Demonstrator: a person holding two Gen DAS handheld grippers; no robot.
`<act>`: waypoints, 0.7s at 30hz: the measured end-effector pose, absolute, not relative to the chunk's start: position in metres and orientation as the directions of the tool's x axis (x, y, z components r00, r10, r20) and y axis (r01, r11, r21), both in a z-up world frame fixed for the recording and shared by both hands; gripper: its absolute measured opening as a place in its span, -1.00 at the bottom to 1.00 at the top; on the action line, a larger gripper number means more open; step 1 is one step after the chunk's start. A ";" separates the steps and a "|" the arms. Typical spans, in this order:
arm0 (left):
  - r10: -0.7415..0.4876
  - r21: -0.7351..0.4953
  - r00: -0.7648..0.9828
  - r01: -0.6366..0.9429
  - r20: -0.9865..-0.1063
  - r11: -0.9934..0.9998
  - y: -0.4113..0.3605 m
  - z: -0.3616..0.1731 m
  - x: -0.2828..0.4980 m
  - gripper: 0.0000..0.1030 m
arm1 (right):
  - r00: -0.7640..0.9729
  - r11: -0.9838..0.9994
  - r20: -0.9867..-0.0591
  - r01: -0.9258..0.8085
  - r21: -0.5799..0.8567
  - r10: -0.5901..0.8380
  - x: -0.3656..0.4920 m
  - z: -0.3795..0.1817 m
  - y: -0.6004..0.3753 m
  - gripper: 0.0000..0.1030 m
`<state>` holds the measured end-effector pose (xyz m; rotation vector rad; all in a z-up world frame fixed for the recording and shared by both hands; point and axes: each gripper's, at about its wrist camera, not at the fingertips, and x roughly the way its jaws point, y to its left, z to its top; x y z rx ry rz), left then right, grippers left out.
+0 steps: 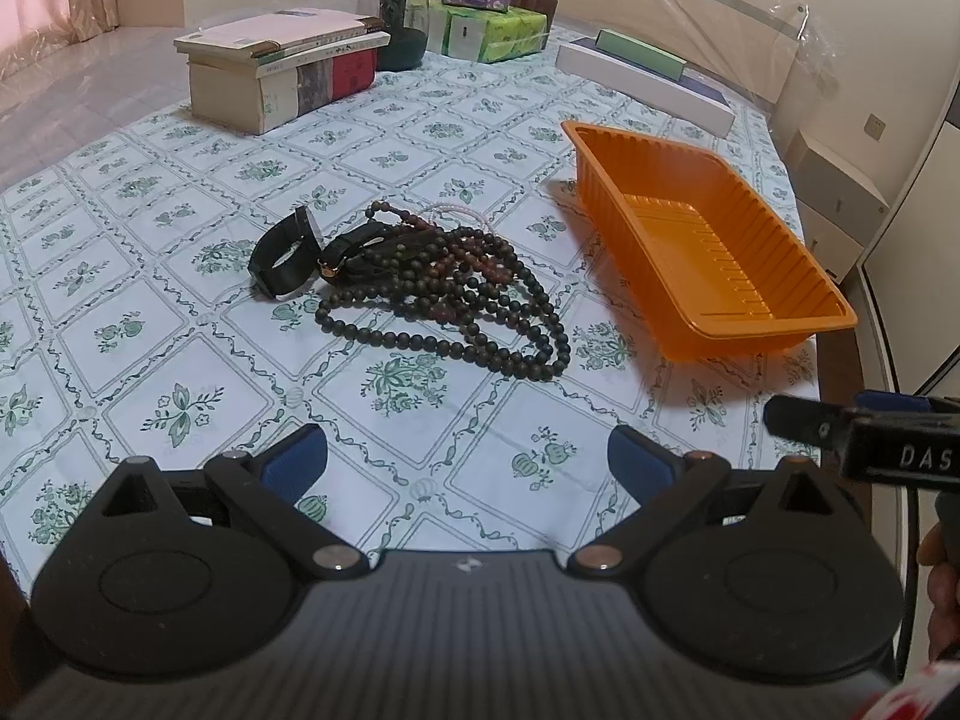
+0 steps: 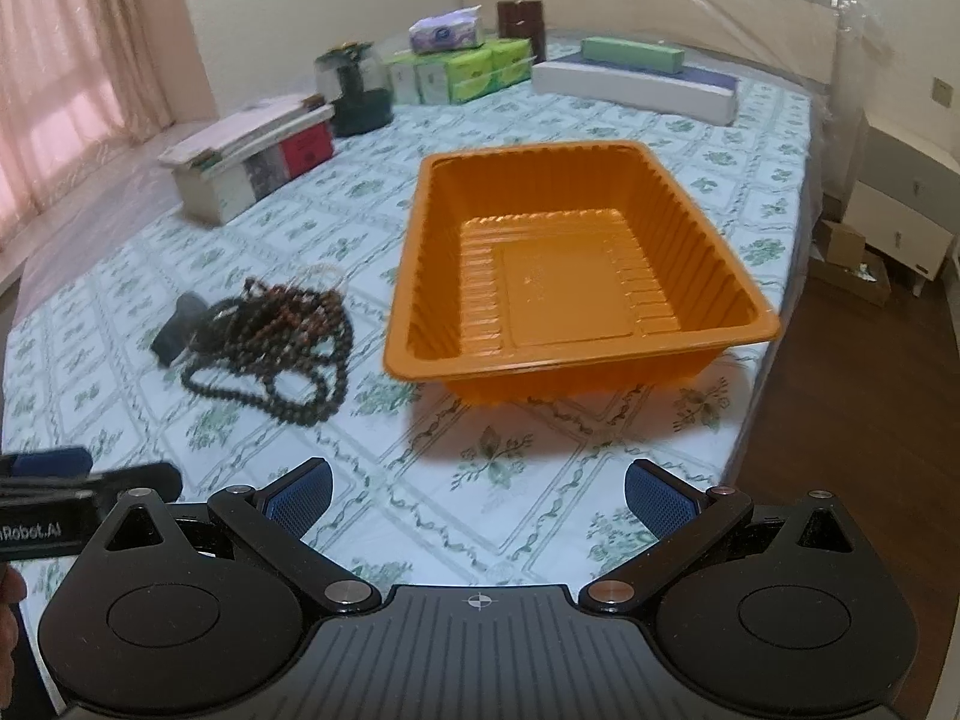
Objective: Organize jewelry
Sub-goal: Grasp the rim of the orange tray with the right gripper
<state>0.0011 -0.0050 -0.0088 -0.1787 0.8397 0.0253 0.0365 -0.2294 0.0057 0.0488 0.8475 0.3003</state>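
Observation:
A pile of dark bead necklaces [image 1: 456, 294] lies on the patterned tablecloth, with a black watch [image 1: 282, 258] at its left and a pale pink bead string [image 1: 462, 213] behind it. The pile also shows in the right wrist view [image 2: 282, 336]. An orange plastic tray [image 1: 714, 252] stands to the right of the pile; nothing lies in it [image 2: 570, 276]. My left gripper [image 1: 468, 462] is open and holds nothing, well short of the pile. My right gripper [image 2: 477, 498] is open and holds nothing, in front of the tray.
At the table's far side are a stack of books [image 1: 288, 72], a dark glass jar [image 1: 396, 18], tissue packs [image 1: 486, 18], and long flat boxes [image 1: 648, 78]. The table's right edge [image 2: 774, 348] drops to a wooden floor. A white cabinet [image 2: 900, 210] stands beyond.

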 end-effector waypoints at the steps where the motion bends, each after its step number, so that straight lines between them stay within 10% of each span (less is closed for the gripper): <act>1: -0.056 -0.158 0.668 -0.094 -0.742 0.983 -0.003 -0.009 0.002 0.92 | 0.630 0.959 -0.725 -0.232 0.166 0.278 0.037 0.007 -0.232 1.00; 14: -0.145 -0.304 0.670 -0.125 -0.728 0.944 0.021 -0.010 0.026 0.93 | 0.782 0.981 -0.602 -0.056 0.186 0.159 0.079 0.020 -0.312 0.99; 21: -0.169 -0.334 0.665 -0.129 -0.727 0.934 0.026 -0.018 0.038 0.93 | 0.778 0.968 -0.600 -0.044 0.248 0.189 0.125 -0.007 -0.354 0.30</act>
